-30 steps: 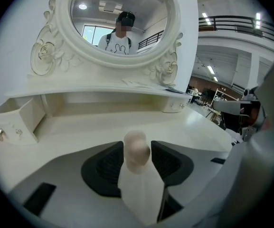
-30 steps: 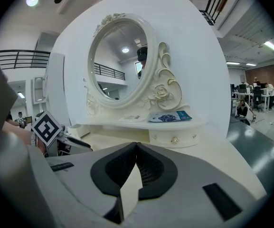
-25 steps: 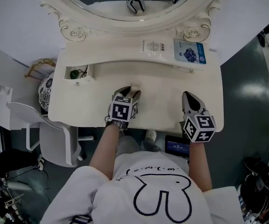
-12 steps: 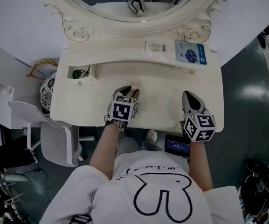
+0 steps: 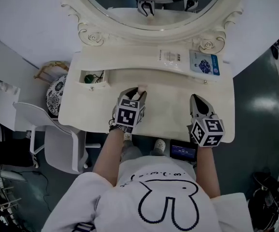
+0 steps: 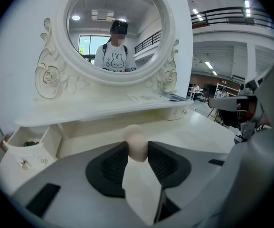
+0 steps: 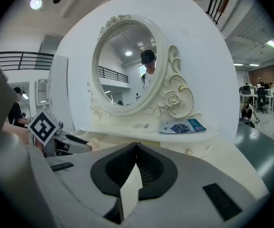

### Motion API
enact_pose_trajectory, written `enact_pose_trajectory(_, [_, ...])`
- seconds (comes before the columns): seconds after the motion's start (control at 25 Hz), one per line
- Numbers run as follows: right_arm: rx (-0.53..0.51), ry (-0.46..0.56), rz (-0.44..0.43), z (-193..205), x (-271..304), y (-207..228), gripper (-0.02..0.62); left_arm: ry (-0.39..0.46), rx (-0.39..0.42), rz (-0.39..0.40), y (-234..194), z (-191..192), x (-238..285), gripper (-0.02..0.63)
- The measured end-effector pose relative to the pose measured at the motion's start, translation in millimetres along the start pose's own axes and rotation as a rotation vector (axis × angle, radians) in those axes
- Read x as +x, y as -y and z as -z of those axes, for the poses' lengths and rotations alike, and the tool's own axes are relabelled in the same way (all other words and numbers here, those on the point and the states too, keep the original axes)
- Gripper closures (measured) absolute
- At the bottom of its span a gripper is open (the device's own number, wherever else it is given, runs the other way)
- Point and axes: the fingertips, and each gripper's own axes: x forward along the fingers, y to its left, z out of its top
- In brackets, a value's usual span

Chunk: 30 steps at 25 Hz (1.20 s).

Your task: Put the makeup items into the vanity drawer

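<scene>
Two grippers sit over the vanity surface [image 5: 170,111]. The left gripper [image 5: 139,93] jaws, just closing, pinch a pale makeup sponge [image 6: 137,145]; the right gripper [image 7: 136,149] jaws meet, empty. The small drawer [image 5: 93,84] stands open, left.

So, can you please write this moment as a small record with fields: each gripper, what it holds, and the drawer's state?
left gripper: jaws have just been closing; pads on the beige egg-shaped makeup sponge
right gripper: shut, empty
small cream vanity drawer: open, on the left; a green item inside
blue-printed flat packet: on the shelf, right side
</scene>
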Motion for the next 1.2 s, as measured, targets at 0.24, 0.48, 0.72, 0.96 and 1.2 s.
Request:
enact_pose_trajectory(0.24, [-0.008,0.016,-0.013,-12,13,-21,0.581,0.039,-0.03,-0.007,-23,-12,-16,0.442])
enact_pose_trajectory(0.48, [-0.014,0.037,-0.031,-26,32,-48,0.581,0.08,-0.034,-0.021,-54,-28,-34,0.442])
enact_pose_trajectory(0.72, [-0.03,0.046,-0.055,-34,52,-79,0.581,0.115,-0.044,-0.042,-89,-34,-51,0.442])
enact_pose_trajectory(0.96, [-0.06,0.051,-0.078,-41,75,-110,0.581,0.135,-0.051,-0.059,-125,-32,-64,0.442])
enact_pose_trajectory(1.2, [-0.075,0.056,-0.08,-46,93,-133,0.581,0.145,-0.06,-0.072,-160,-32,-76,0.442])
